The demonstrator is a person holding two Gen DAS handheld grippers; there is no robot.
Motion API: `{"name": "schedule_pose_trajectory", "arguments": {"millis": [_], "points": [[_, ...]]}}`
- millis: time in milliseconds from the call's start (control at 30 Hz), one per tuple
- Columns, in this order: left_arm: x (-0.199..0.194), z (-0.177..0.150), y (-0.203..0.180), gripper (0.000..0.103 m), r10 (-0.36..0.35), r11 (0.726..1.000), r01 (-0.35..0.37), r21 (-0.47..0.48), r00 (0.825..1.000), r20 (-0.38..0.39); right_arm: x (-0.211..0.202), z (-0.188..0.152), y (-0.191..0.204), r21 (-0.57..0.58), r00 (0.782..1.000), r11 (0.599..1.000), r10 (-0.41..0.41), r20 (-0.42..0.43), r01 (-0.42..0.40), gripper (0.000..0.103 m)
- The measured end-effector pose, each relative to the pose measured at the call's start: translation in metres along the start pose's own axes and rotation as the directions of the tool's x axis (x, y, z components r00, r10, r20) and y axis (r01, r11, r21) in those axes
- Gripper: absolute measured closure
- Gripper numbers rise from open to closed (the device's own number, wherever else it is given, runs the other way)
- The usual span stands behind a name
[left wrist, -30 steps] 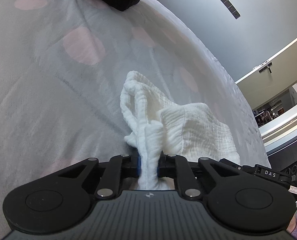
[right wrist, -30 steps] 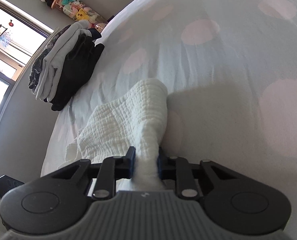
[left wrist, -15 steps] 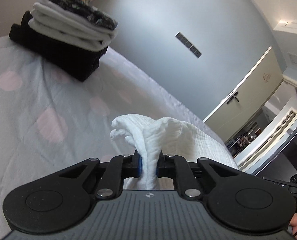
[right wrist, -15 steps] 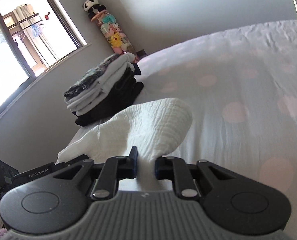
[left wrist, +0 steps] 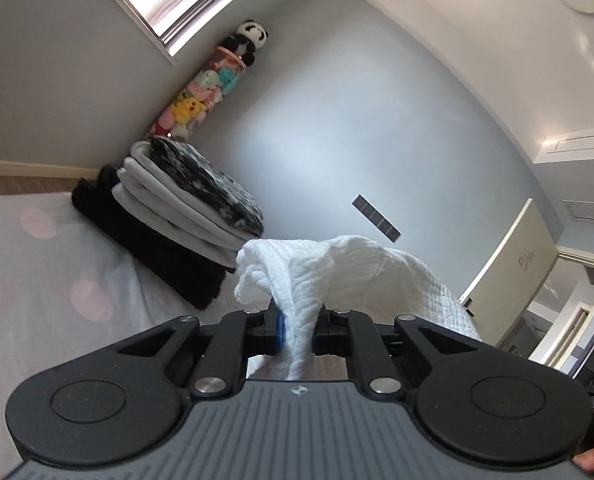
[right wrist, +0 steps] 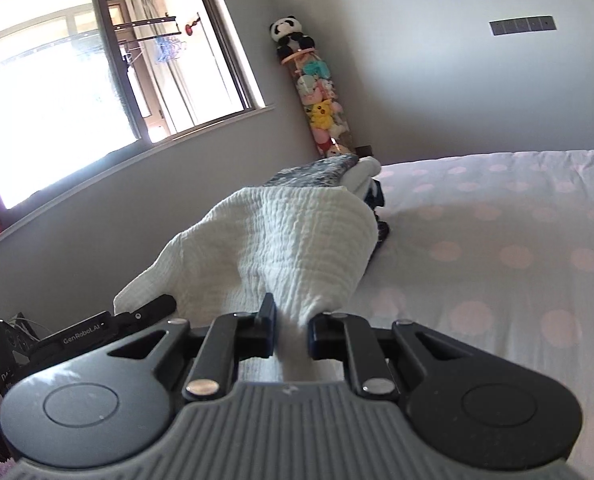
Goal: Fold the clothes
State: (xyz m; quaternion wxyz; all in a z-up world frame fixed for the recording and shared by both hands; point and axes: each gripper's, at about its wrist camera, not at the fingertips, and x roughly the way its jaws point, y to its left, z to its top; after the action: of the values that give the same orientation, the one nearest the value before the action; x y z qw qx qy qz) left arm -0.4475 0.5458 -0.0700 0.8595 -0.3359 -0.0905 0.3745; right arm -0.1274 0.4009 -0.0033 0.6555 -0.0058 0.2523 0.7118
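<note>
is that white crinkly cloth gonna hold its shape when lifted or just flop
Likely floppy: the white cloth bunches where the right gripper pinches it and drapes over toward the left gripper. Probably light, since a small pinch at each end carries it. The crinkled weave looks grippy, so slipping seems unlikely.

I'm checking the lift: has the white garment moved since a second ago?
Yes. The white garment has risen off the dotted bedsheet, now level with the folded stack.

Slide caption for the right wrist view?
Right gripper pinching white crinkled cloth above polka-dot bed.
</note>
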Motion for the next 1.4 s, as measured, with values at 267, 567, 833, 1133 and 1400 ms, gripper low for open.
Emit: {"name": "schedule_pose_trajectory", "arguments": {"millis": [267, 567, 833, 1133, 1400], "points": [[-0.032, 0.064, 0.003, 0.09, 0.163, 0.96, -0.166, 0.227, 0.986, 0.033, 0.053, 0.004, 0.045, 0.019, 0.981, 0.981, 0.192, -0.023, -0.192, 0.087], [0.027, 0.12, 0.046, 0.09, 0.362, 0.864, -0.28, 0.419, 0.923, -0.131, 0.149, -0.01, 0.049, 0.166, 0.94, 0.948, 0.299, -0.164, -0.272, 0.087], [0.153, 0.082, 0.138, 0.089, 0.491, 0.831, -0.307, 0.464, 0.797, -0.352, 0.284, -0.038, -0.011, 0.19, 0.907, 0.968, 0.223, -0.358, -0.163, 0.087], [0.174, 0.065, 0.2, 0.078, 0.518, 0.842, -0.314, 0.439, 0.697, -0.496, 0.334, -0.07, -0.076, 0.479, 0.831, 0.863, 0.381, -0.404, -0.163, 0.057], [0.185, 0.076, 0.213, 0.063, 0.538, 0.843, -0.395, 0.366, 0.652, -0.535, 0.333, -0.097, -0.14, 0.856, 0.831, 0.516, 0.49, -0.262, -0.034, 0.024]]}}
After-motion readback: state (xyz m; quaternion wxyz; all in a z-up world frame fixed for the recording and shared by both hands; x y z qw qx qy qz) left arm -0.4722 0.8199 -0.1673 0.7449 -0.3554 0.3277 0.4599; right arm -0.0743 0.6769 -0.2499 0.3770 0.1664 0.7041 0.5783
